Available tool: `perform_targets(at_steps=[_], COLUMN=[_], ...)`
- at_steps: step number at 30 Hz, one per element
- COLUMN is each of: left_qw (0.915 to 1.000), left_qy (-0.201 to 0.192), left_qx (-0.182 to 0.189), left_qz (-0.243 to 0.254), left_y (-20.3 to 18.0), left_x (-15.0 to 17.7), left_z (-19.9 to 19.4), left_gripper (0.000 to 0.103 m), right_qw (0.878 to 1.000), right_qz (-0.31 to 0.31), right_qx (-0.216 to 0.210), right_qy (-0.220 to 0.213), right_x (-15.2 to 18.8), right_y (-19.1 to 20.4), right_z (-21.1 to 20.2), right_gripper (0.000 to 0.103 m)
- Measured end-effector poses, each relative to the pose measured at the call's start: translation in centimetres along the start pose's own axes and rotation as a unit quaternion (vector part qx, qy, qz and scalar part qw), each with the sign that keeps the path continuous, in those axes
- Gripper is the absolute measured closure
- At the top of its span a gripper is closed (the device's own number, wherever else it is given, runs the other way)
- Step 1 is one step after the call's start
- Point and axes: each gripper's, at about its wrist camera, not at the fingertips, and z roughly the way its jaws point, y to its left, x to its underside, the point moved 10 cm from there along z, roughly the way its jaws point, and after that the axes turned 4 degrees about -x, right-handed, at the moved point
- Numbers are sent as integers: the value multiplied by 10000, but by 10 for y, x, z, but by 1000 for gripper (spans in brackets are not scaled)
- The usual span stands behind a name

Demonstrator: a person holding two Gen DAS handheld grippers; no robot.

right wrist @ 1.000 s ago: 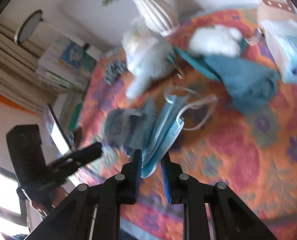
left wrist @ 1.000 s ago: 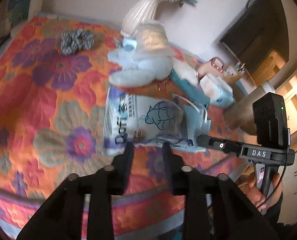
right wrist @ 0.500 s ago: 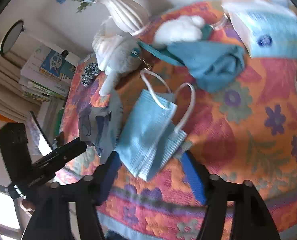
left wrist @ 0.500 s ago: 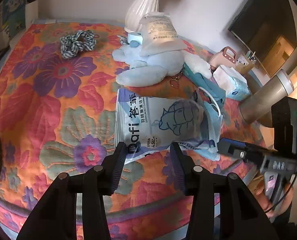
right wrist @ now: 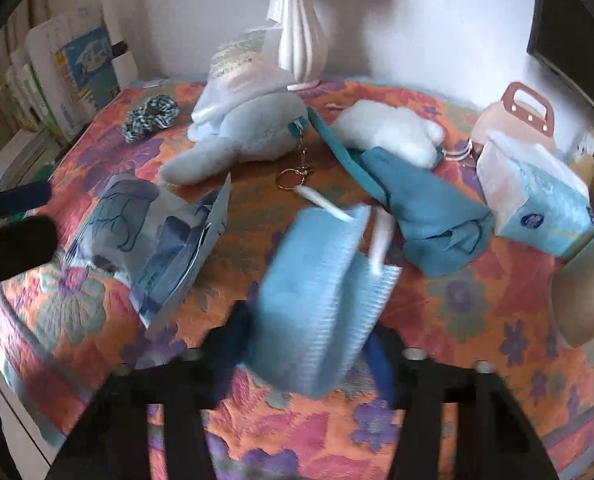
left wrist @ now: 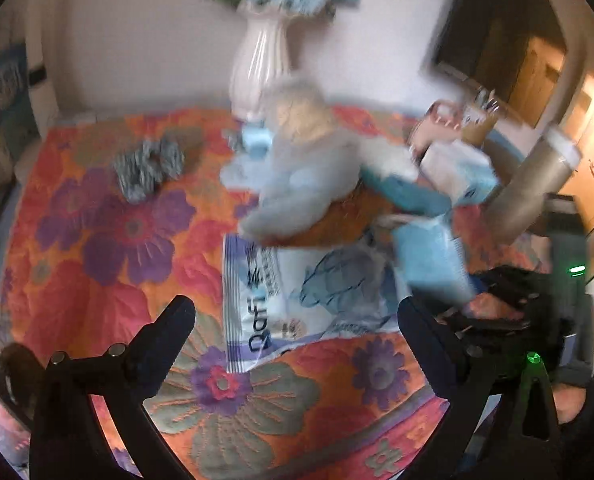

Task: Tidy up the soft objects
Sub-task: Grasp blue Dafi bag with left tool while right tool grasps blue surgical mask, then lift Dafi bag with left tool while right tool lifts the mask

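Observation:
A white and blue printed pouch (left wrist: 297, 292) lies flat on the flowered cloth. My left gripper (left wrist: 297, 312) hovers just in front of it, its jaws opening wide, and nothing is held. Its dark finger (right wrist: 13, 240) shows at the left edge of the right wrist view. Light blue face masks (right wrist: 317, 292) stand curled between the fingers of my right gripper (right wrist: 305, 344), whose jaws are closing on them. The masks (left wrist: 429, 264) look blurred to the right of the pouch (right wrist: 157, 236).
A pale blue plush toy (right wrist: 253, 136) with a packet on top, a white plush (right wrist: 389, 132) and a teal cloth (right wrist: 429, 208) lie behind. A scrunchie (right wrist: 151, 116) lies back left. A tissue pack (right wrist: 537, 204) and a tumbler (right wrist: 585, 288) stand right, a vase (right wrist: 301, 32) by the wall.
My left gripper let go of the pouch's near edge and its jaws spread wide. My right gripper opened over the masks, then closed around them; the masks now sit right of the pouch.

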Motion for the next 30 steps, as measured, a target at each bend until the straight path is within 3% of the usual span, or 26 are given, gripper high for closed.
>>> perform_targets(at_steps=[1, 4, 10, 15, 16, 19, 22, 24, 26, 27, 28, 29, 30], left_qw=[9999, 9994, 9920, 9789, 9800, 9945, 9964, 9945, 9925, 9912, 9903, 9896, 9891], left_qy=[141, 292, 630, 830, 798, 325, 5, 118, 330, 406, 434, 484, 559], left_qx=[-43, -91, 898, 1842, 1819, 859, -14, -230, -218, -176, -178, -193, -195], left_qz=[-65, -188, -632, -300, -98, 493, 850, 1013, 1161, 1249, 1310, 1343, 1347], left_y=[4, 13, -8, -55, -61, -54, -38, -34, -37, -39, -40, -41, -42], left_x=[4, 12, 27, 46, 47, 32, 8, 0, 0, 1, 3, 5, 10], left_z=[8, 23, 31, -1, -7, -18, -11, 8, 26, 35, 41, 46, 49], left_gripper=[2, 2, 2, 2, 2, 2, 2, 2, 4, 11, 39, 55, 56], right_qw=[10000, 9997, 9989, 9975, 9976, 9979, 9981, 9979, 9971, 9964, 9956, 9935, 9909], right_qz=[32, 223, 464, 637, 620, 567, 526, 519, 566, 608, 674, 818, 960], right_qx=[-4, 41, -88, -307, -302, -278, -301, -365, -486, -556, -633, -771, -928], right_qy=[4, 19, 8, -55, -63, -105, -142, -155, -175, -179, -180, -179, -178], right_x=[1, 5, 14, 17, 17, 18, 19, 18, 19, 19, 19, 19, 19], right_y=[-5, -23, -44, -47, -45, -43, -41, -40, -42, -43, -44, -46, -47], right_z=[-2, -7, -17, -21, -20, -21, -21, -20, -21, -22, -22, -23, -23], right_gripper=[68, 69, 69, 69, 69, 69, 69, 69, 69, 69, 69, 67, 63])
